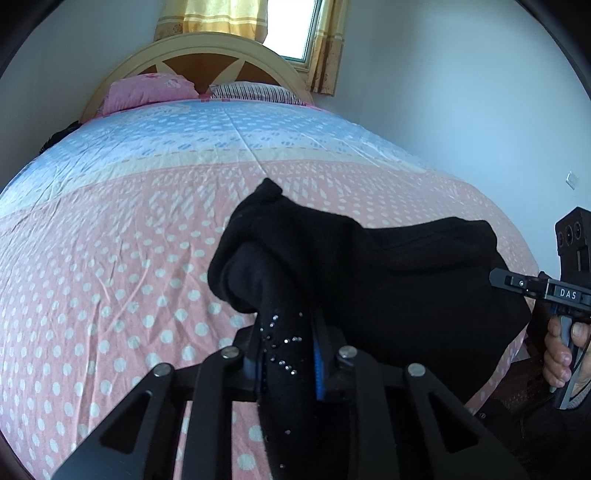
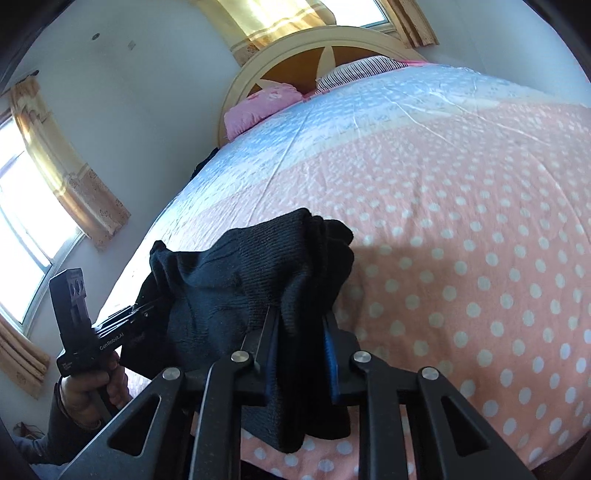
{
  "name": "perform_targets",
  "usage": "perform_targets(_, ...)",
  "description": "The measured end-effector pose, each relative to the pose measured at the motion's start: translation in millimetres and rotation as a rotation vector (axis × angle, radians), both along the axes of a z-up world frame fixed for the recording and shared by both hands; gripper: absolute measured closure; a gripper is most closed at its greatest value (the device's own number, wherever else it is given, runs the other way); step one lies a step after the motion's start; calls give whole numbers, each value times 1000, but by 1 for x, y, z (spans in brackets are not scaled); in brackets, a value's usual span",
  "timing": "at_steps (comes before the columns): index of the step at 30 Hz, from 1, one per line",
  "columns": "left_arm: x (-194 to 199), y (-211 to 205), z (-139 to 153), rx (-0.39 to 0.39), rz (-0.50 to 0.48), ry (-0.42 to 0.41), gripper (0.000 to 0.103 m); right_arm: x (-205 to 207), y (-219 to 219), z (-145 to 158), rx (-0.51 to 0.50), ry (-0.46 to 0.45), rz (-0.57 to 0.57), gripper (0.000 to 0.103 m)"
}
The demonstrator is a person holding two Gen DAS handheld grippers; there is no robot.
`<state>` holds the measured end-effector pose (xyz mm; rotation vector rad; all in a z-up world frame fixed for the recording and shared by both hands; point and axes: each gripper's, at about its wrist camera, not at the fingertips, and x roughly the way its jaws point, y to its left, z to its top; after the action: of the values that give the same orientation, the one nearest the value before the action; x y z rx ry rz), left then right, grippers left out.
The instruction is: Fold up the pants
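Black ribbed knit pants (image 1: 388, 280) with tiny rhinestones hang bunched above a pink polka-dot cotton bedsheet (image 1: 110, 280), clamped in both the left gripper (image 1: 286, 354) and right gripper (image 2: 301, 343) jaws.

Pants (image 1: 406, 280) hide hand-held gripper fingertips.

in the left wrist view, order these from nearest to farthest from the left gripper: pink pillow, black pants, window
1. black pants: clamped in the left gripper
2. pink pillow: far end of bed, left of the headboard
3. window: behind the headboard, top centre
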<state>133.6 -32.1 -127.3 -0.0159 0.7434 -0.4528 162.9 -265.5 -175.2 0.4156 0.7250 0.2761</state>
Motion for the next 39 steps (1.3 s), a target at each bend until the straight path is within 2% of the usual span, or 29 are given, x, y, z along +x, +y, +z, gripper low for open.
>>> perform_targets(7,-3,16,20,-63,-11,-31,85,10,12,25,-62,-18,46,82)
perform_targets(14,0,53,41,-60,52,-64,85,56,44,45,-62,-28,136,82)
perform_targets(28,14,151,49,25,274,-105,86,152,168,63,-89,-50,369,82)
perform_targets(39,6,204,46,48,381,-118,86,194,240,59,-79,-51,469,82)
